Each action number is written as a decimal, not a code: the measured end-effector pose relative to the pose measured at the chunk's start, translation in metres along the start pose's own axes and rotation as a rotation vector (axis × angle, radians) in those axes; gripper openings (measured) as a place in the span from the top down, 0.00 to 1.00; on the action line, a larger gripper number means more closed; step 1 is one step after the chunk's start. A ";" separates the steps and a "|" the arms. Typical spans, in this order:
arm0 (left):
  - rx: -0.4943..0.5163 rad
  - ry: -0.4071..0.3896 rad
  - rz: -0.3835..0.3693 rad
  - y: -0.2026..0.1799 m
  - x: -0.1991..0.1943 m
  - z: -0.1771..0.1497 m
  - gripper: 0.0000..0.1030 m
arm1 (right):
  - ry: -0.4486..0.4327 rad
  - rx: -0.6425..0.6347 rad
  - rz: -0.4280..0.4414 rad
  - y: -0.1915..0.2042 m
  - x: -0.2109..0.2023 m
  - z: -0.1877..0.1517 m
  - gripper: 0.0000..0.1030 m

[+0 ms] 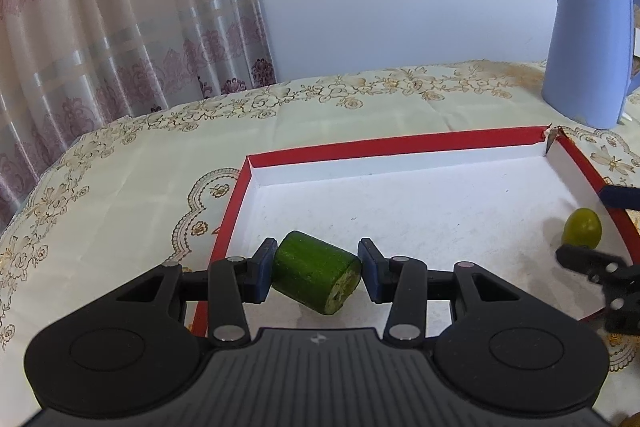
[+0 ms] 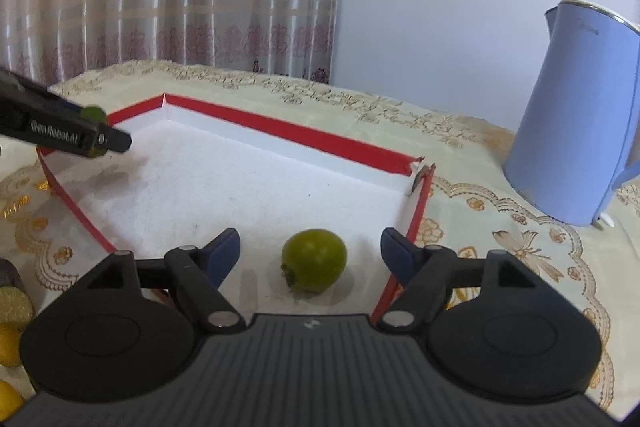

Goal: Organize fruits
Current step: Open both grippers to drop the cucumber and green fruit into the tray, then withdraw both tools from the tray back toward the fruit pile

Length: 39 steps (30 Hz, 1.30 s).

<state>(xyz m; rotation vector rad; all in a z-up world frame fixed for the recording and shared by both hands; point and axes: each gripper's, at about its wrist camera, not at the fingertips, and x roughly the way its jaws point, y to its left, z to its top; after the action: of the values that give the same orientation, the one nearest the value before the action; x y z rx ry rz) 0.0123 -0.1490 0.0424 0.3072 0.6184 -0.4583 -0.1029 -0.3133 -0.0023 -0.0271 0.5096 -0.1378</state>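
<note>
A shallow red-rimmed box (image 1: 400, 143) with a white floor lies on the table. My left gripper (image 1: 318, 269) is shut on a short green cucumber piece (image 1: 316, 275), its blue pads pressing both sides just above the box's near-left corner. From the right wrist view the left gripper (image 2: 100, 139) shows at the far left over the box rim (image 2: 300, 135). My right gripper (image 2: 310, 241) stands open, and a round green fruit (image 2: 314, 261) rests on the box floor between its fingers, touching neither. The same fruit (image 1: 582, 227) sits by the box's right wall.
A light blue kettle (image 2: 572, 119) stands on the patterned tablecloth beyond the box's far right corner. Yellow fruits (image 2: 8, 343) and a cut vegetable piece (image 2: 14, 301) lie on the cloth left of the box. A curtain hangs behind the table.
</note>
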 end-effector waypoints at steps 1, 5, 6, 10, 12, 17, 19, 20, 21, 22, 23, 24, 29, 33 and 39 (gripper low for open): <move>-0.001 0.004 0.000 0.000 0.001 0.000 0.58 | -0.005 0.000 -0.002 0.000 -0.001 0.000 0.26; 0.000 0.009 0.001 0.000 0.003 0.000 0.58 | -0.006 0.000 0.000 -0.002 0.000 0.001 0.24; -0.001 0.008 0.001 0.000 0.003 0.000 0.58 | -0.006 0.000 0.001 -0.003 0.000 0.001 0.24; 0.001 0.009 0.001 0.000 0.003 0.000 0.57 | -0.007 0.000 0.004 -0.003 -0.001 0.001 0.22; 0.000 0.011 0.001 0.000 0.003 0.000 0.57 | -0.006 -0.003 0.004 -0.002 -0.001 0.001 0.21; -0.002 0.013 0.004 0.000 0.004 0.000 0.57 | -0.004 -0.004 0.008 -0.002 -0.001 0.001 0.20; -0.002 0.015 0.004 0.000 0.004 0.000 0.57 | -0.003 -0.005 0.009 -0.002 -0.001 0.001 0.20; -0.002 0.017 0.005 0.000 0.005 -0.001 0.57 | -0.003 -0.005 0.009 -0.002 -0.001 0.000 0.19; -0.002 0.018 0.006 0.000 0.005 -0.001 0.57 | -0.004 -0.004 0.009 -0.002 -0.001 0.001 0.19; -0.002 0.017 0.006 0.000 0.005 -0.001 0.57 | -0.003 -0.004 0.010 -0.002 -0.001 0.001 0.19; -0.002 0.017 0.007 0.000 0.006 -0.001 0.57 | -0.003 -0.005 0.010 -0.002 -0.001 0.000 0.19; -0.003 0.017 0.006 0.000 0.006 -0.001 0.57 | -0.003 -0.004 0.011 -0.002 -0.001 0.001 0.18; -0.001 0.016 0.010 0.000 0.006 -0.001 0.57 | -0.003 -0.005 0.013 -0.001 -0.001 0.000 0.18; -0.003 0.008 0.009 0.000 0.005 0.000 0.57 | -0.006 -0.005 0.012 0.000 -0.001 0.000 0.18; -0.016 -0.035 0.029 0.004 -0.007 0.003 0.23 | -0.011 -0.005 0.012 0.000 -0.001 0.000 0.16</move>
<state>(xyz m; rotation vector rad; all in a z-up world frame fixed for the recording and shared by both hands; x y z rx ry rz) 0.0108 -0.1445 0.0491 0.2924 0.5826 -0.4304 -0.1039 -0.3131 -0.0016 -0.0294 0.4993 -0.1244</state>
